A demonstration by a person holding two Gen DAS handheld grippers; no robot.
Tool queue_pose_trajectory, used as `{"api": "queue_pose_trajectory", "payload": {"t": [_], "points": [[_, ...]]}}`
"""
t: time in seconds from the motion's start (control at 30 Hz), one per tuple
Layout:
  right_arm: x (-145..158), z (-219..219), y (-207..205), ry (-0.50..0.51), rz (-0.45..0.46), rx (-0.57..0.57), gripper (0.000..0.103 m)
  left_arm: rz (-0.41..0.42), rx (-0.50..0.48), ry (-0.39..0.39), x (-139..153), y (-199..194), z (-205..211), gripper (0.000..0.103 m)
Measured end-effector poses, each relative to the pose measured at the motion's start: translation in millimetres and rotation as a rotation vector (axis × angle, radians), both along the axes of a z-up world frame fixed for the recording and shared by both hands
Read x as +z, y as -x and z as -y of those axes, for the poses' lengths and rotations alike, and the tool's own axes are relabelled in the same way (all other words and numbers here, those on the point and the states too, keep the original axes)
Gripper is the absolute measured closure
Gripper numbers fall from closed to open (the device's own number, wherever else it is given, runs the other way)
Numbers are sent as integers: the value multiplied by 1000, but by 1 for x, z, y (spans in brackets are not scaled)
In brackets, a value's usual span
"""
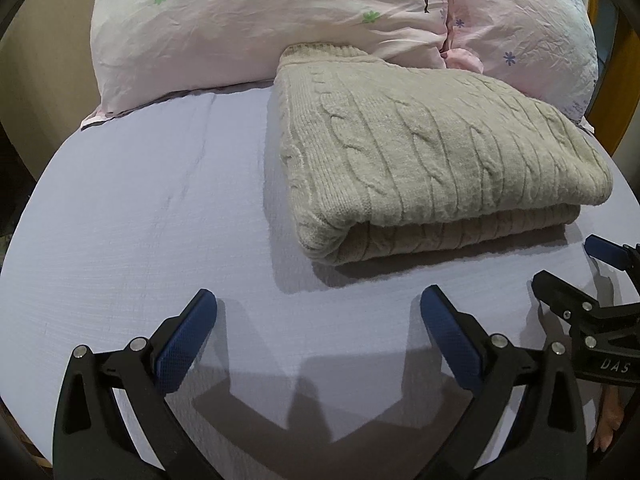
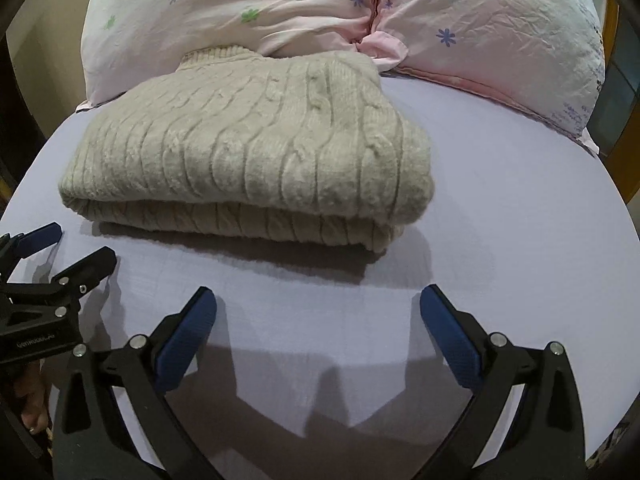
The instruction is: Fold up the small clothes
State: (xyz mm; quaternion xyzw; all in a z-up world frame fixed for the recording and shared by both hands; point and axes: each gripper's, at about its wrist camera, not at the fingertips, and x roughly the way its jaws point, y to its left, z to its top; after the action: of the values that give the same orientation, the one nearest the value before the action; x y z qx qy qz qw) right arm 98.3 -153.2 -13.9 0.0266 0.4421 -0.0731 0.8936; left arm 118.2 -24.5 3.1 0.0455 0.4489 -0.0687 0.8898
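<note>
A beige cable-knit sweater [image 1: 420, 156] lies folded in a thick rectangle on the lilac bed sheet [image 1: 140, 208], its far edge against the pillows. It also shows in the right wrist view [image 2: 248, 148]. My left gripper [image 1: 318, 304] is open and empty, hovering above the sheet just short of the sweater's near edge. My right gripper [image 2: 318, 304] is open and empty, also short of the sweater. The right gripper shows at the right edge of the left wrist view [image 1: 568, 264], and the left gripper at the left edge of the right wrist view [image 2: 76, 244].
Two pink flowered pillows [image 1: 248, 28] [image 2: 492, 28] stand along the far side of the bed. A wooden frame [image 1: 624, 92] shows at the far right. The sheet [image 2: 500, 208] stretches left and right of the sweater.
</note>
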Motion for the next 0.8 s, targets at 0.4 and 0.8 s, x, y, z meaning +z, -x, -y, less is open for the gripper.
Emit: {"api": "queue_pose_trajectory", "payload": {"t": [0.4, 0.8], "points": [[0, -1, 0, 0, 1, 0, 2, 9, -6, 0, 1, 2, -2, 1], [0, -1, 0, 0, 1, -1, 2, 9, -8, 0, 1, 1, -2, 1]]}}
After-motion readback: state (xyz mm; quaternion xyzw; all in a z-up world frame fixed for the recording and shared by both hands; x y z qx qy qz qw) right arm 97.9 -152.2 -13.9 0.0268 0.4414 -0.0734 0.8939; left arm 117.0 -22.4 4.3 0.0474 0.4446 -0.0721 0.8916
